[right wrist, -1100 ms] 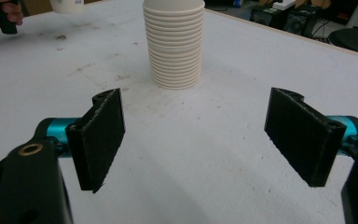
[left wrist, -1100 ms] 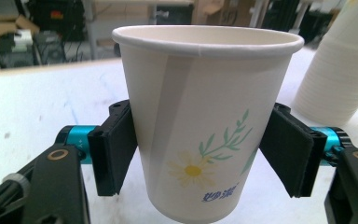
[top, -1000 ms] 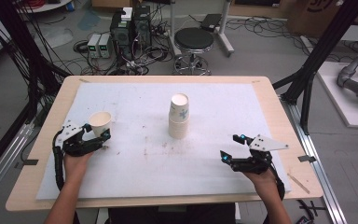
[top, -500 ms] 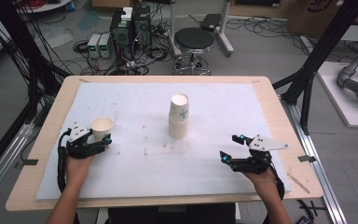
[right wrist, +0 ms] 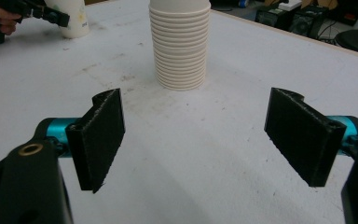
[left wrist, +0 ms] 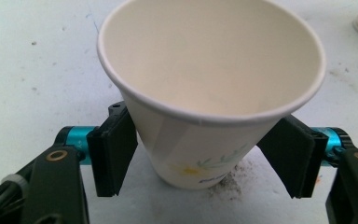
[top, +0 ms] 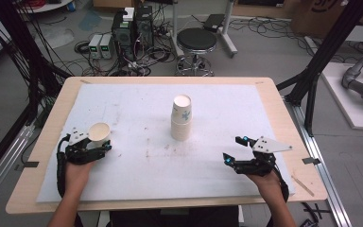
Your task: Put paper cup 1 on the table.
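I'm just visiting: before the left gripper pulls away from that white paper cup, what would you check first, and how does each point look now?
1. White paper cup upright on the white table cover: ok.
2. Left gripper let go: its jaws have just been opening, with the cup between them. The right pad stands clear; the left pad looks close to the wall: cannot tell.
3. Cup empty: ok.
4. Stack of white paper cups stands well apart: ok.
5. Right gripper open with nothing between its jaws: ok.
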Action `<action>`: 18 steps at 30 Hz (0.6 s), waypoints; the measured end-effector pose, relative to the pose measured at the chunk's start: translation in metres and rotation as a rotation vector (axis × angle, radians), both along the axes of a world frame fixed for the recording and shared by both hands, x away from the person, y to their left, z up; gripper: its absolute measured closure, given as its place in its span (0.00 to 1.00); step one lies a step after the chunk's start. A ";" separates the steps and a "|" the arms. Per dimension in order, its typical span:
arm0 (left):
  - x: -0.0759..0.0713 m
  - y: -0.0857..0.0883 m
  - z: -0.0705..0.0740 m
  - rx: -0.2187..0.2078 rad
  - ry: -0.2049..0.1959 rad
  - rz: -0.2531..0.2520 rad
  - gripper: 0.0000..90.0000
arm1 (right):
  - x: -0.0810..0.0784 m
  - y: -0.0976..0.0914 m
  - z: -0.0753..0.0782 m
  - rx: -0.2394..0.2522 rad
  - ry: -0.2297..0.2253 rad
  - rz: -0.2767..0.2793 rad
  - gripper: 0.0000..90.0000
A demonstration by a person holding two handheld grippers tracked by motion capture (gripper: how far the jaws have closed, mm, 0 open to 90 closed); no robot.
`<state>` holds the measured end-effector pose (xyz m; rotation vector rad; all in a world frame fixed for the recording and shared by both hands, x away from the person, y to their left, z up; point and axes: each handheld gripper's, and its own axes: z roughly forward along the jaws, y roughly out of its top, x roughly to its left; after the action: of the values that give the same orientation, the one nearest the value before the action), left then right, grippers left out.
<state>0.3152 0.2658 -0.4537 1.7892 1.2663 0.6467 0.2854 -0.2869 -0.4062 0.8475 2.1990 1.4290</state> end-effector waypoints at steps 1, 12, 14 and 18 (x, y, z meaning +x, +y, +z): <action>0.000 0.000 0.000 -0.001 0.005 -0.001 0.28 | 0.000 0.000 0.000 0.002 0.000 0.002 0.23; -0.029 0.009 0.009 -0.107 -0.027 0.014 0.20 | -0.002 -0.002 0.001 0.002 0.002 0.016 0.23; -0.038 0.012 0.014 -0.121 -0.060 0.025 0.20 | -0.002 -0.002 0.001 0.000 -0.003 0.012 0.23; -0.054 0.014 0.028 -0.132 -0.175 0.053 0.20 | -0.002 -0.004 0.001 0.002 0.003 0.001 0.23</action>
<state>0.2609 0.2795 -0.4256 1.5606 1.2125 0.7164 0.2838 -0.2907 -0.4051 0.8493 2.2008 1.4315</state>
